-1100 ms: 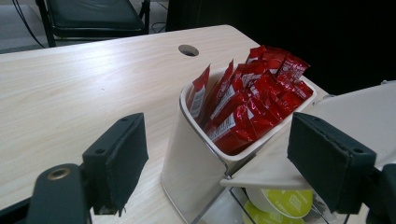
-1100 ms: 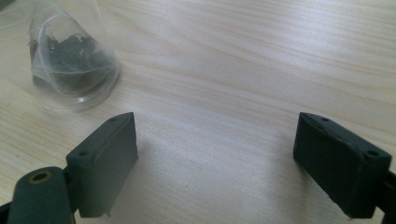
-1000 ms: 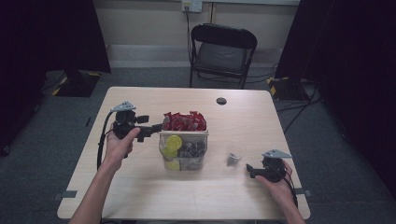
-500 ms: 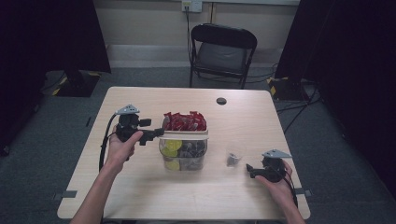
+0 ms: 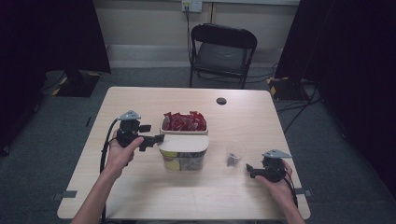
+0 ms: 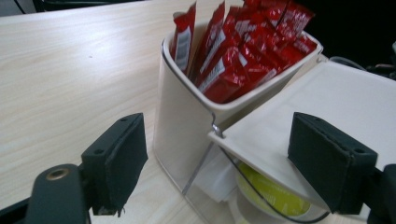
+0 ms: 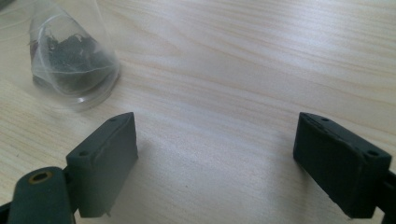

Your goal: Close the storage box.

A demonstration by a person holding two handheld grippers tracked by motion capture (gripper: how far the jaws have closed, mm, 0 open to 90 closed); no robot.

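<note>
The left gripper (image 5: pixel 158 137), jaws wide and empty, sits at the left corner of the organizer's white lid (image 5: pixel 183 143); the right gripper (image 5: pixel 249 168) gapes empty, farther off.

Left forearm enters from the lower left of the high view, bare, angled up and slightly rightward. Left hand (image 5: pixel 122 151) wraps the body of the black two-jaw left tongs (image 5: pixel 158 138), grey three-cornered plate on top, black cable looping down beside the wrist. Tongs held roughly level, pointing to the person's right. In the left gripper view the two black padded jaws stand wide apart, pads pressing on nothing.

Right forearm enters at the lower right. Right hand (image 5: pixel 276 179) grips the matching black right tongs (image 5: pixel 249 169), low over the desk, pointing left. Jaws wide apart in the right gripper view, nothing between the pads.
</note>
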